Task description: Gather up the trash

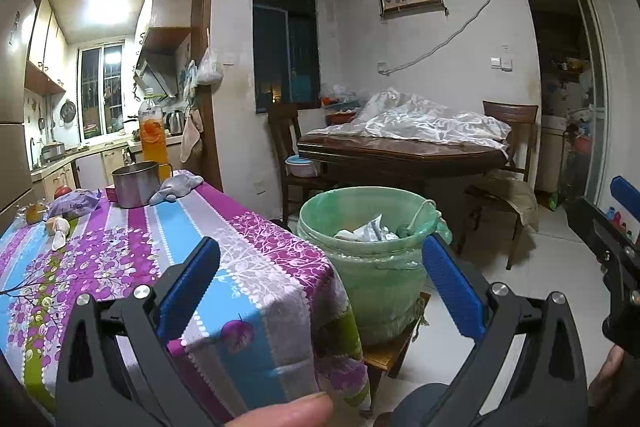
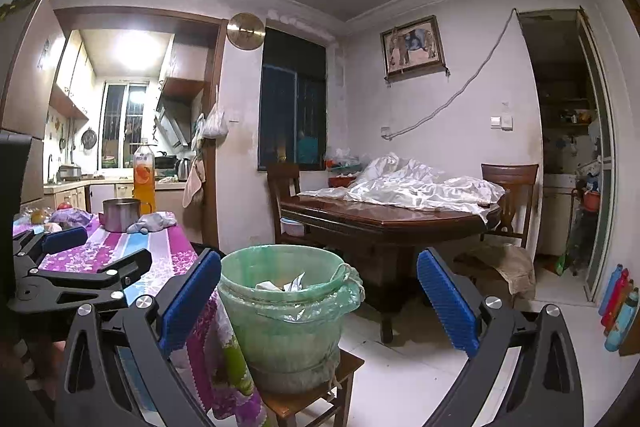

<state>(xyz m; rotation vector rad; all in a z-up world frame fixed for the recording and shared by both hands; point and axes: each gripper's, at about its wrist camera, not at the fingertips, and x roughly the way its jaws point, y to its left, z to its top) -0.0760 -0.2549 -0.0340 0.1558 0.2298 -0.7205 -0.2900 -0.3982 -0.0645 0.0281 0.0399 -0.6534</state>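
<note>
Both claws gape wide with nothing between their blue pads: the left claw (image 1: 320, 283) over the table (image 1: 120, 259) corner, the right claw (image 2: 318, 291) facing the bin (image 2: 280, 311). That green-lined bin stands on a wooden stool (image 2: 308, 399) just beside the table's striped purple cloth and holds crumpled white trash (image 2: 280, 285). On the table's far end stand a metal pot (image 1: 134, 187) and an orange drink bottle (image 1: 152, 131); its label is too small to read.
</note>
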